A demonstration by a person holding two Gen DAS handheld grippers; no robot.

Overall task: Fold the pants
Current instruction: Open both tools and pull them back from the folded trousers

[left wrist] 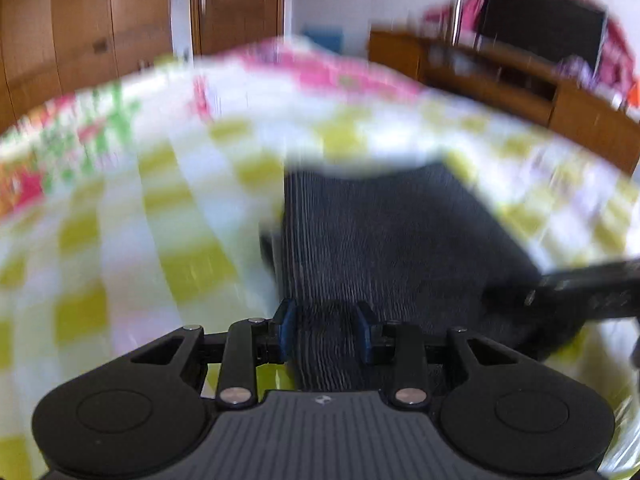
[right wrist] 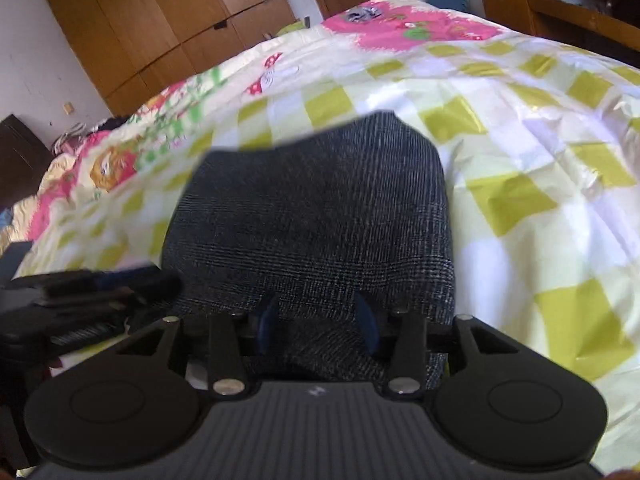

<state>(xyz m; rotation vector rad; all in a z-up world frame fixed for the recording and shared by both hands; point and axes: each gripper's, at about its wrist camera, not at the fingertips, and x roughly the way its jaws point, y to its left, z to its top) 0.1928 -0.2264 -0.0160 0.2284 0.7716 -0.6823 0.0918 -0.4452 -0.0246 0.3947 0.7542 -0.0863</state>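
The dark grey checked pants (left wrist: pixel 396 236) lie folded on the bed's checkered quilt (left wrist: pixel 120 216). My left gripper (left wrist: pixel 326 332) has its blue pads on either side of the pants' near left edge, with cloth between them. In the right wrist view the pants (right wrist: pixel 316 208) fill the middle, and my right gripper (right wrist: pixel 318 324) has cloth between its pads at the near right edge. The right gripper shows at the right of the left wrist view (left wrist: pixel 584 292); the left gripper shows at the left of the right wrist view (right wrist: pixel 88 292). The left wrist view is motion-blurred.
The bed's yellow-green and white checkered quilt (right wrist: pixel 520 168) has pink cartoon prints at the far end. Wooden wardrobes (right wrist: pixel 160 20) stand behind the bed. A wooden TV cabinet (left wrist: pixel 500 76) with a dark screen (left wrist: pixel 544 28) stands at the right.
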